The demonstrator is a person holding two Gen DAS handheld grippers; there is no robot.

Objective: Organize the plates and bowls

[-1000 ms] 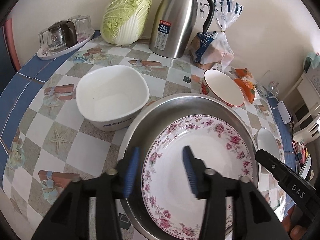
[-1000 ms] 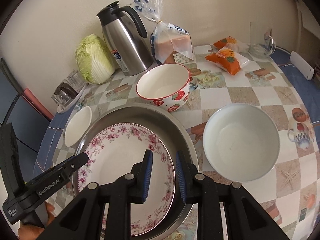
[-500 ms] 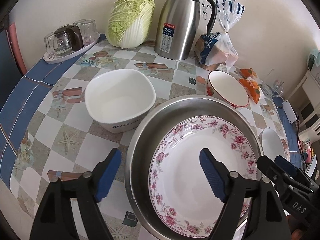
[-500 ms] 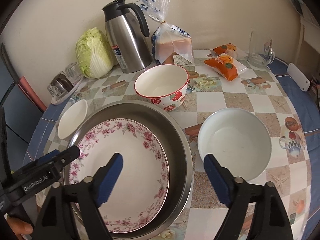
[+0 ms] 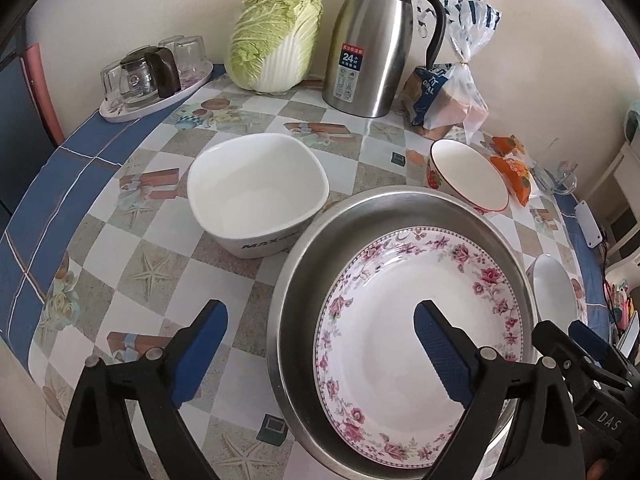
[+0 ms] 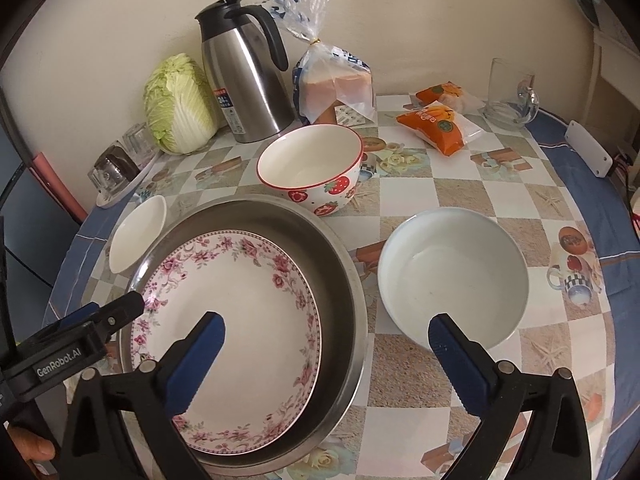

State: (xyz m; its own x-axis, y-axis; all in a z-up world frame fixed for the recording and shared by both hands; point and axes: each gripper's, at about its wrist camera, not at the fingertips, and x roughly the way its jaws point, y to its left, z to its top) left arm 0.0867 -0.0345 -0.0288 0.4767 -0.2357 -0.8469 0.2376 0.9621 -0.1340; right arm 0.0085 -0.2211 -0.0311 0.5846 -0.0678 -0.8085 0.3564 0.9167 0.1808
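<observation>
Both tongs, left tongs [image 5: 320,354] and right tongs [image 6: 326,356], have just been opening and stand wide apart, nothing between them. The floral plate [image 6: 232,332] lies flat inside the steel basin [image 6: 340,272], pink-rose rim, white centre. Next, likely the round white bowl [image 6: 452,276] just right of the basin: pinch one rim wall, lift level.

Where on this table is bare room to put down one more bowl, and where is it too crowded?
Free: the checked cloth left of the steel basin, in front of the square white bowl; also the cloth behind the round white bowl, before the orange snack packets. Crowded: the back by the wall, with cabbage, steel thermos jug, bread bag and strawberry bowl.
</observation>
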